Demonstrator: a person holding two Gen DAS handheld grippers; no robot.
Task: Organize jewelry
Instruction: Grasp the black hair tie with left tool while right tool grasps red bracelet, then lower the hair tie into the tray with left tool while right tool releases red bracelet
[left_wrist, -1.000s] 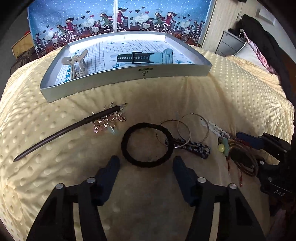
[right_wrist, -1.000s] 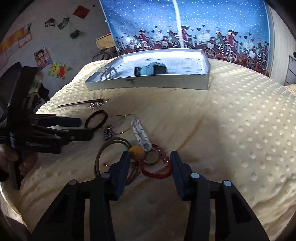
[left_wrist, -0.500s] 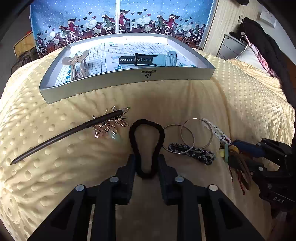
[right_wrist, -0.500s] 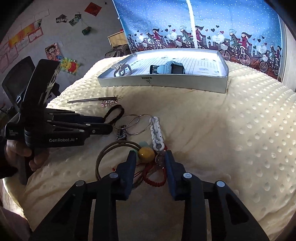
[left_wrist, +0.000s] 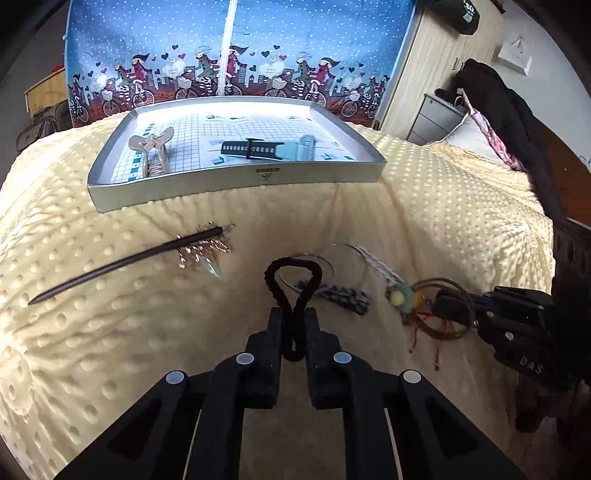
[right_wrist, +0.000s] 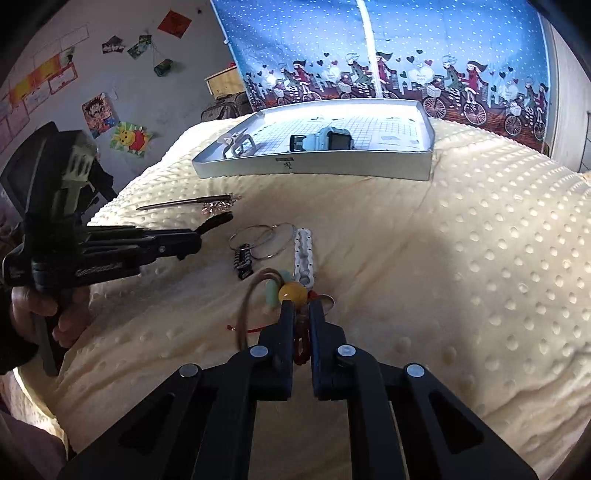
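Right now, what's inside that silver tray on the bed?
Inside the silver tray lie a watch with a dark strap and a beige hair claw clip on grid-printed lining. The near wall hides the front strip of floor.

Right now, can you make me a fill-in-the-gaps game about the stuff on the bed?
1. The left gripper pinches the black ____.
2. The watch lies inside the silver ____.
3. The right gripper is shut on a tangle with a yellow ____.

Missing words: hair tie; tray; bead
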